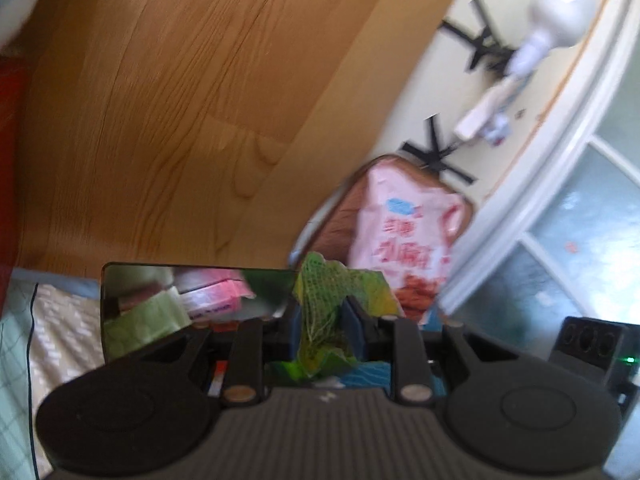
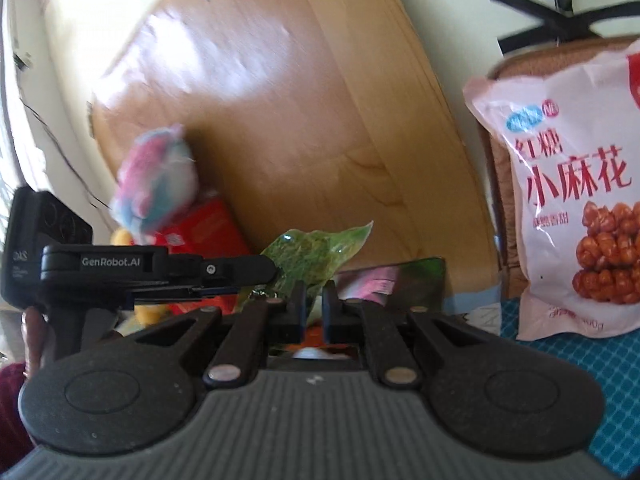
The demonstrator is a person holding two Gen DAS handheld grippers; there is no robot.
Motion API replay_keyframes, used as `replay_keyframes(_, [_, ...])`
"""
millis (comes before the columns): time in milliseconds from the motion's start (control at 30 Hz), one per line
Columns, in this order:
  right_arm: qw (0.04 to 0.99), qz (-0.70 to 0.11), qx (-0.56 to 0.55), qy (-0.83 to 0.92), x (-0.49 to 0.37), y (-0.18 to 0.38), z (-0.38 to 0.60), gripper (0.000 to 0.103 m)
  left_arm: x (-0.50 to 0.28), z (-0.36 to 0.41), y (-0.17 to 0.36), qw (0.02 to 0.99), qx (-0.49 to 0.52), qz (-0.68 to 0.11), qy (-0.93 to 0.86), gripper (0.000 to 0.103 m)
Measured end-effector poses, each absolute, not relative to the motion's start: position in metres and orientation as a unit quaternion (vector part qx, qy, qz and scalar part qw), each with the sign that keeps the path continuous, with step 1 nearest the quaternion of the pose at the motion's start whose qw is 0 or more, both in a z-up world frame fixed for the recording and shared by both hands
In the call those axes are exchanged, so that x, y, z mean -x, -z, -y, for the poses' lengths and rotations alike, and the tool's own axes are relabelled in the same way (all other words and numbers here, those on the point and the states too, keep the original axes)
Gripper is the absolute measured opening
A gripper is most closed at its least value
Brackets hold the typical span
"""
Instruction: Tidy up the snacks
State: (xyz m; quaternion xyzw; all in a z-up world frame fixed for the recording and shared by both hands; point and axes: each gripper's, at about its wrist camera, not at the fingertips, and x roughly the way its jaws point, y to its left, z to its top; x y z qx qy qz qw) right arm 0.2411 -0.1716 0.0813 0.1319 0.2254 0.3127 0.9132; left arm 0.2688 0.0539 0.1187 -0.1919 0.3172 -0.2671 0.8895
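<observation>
Crumpled green snack bag (image 1: 324, 312), held aloft

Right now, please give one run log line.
left claw: shut on green wrapper | right claw: shut on same wrapper | pink bag: standing behind

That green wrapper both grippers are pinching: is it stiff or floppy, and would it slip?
The green wrapper looks thin and crinkled, so probably floppy and light. Its glossy film may slip, though both the left gripper and right gripper pinch it.
</observation>
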Motion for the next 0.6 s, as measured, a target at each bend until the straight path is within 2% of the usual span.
replay_keyframes(200, [0.915,-0.256,-0.102,-0.294,-0.27,-0.052,0.162,0.011,-0.302,-0.051,-0.08,0.883,0.192,-0.35,0.247,0.026])
replay_keyframes(367, [0.917,-0.257,-0.068,-0.299,-0.281,-0.044,0.149,0.018,-0.308,-0.05,-0.071,0.9,0.149,-0.349,0.213,0.035])
replay_keyframes(400, [0.917,-0.257,-0.058,-0.298,-0.283,-0.044,0.145,0.024,-0.307,-0.048,-0.071,0.904,0.14,-0.348,0.207,0.035])
replay_keyframes(433, [0.919,-0.255,-0.053,-0.297,-0.283,-0.043,0.142,0.039,-0.307,-0.047,-0.071,0.907,0.129,-0.349,0.198,0.039])
replay_keyframes(500, [0.926,-0.238,-0.044,-0.29,-0.279,-0.045,0.139,0.058,-0.304,-0.042,-0.074,0.916,0.102,-0.344,0.178,0.043])
replay_keyframes(533, [0.931,-0.224,-0.037,-0.286,-0.275,-0.047,0.138,0.062,-0.3,-0.04,-0.075,0.921,0.088,-0.339,0.17,0.044])
replay_keyframes(600, [0.937,-0.206,-0.024,-0.281,-0.269,-0.052,0.139,0.062,-0.293,-0.04,-0.079,0.925,0.081,-0.332,0.166,0.044])
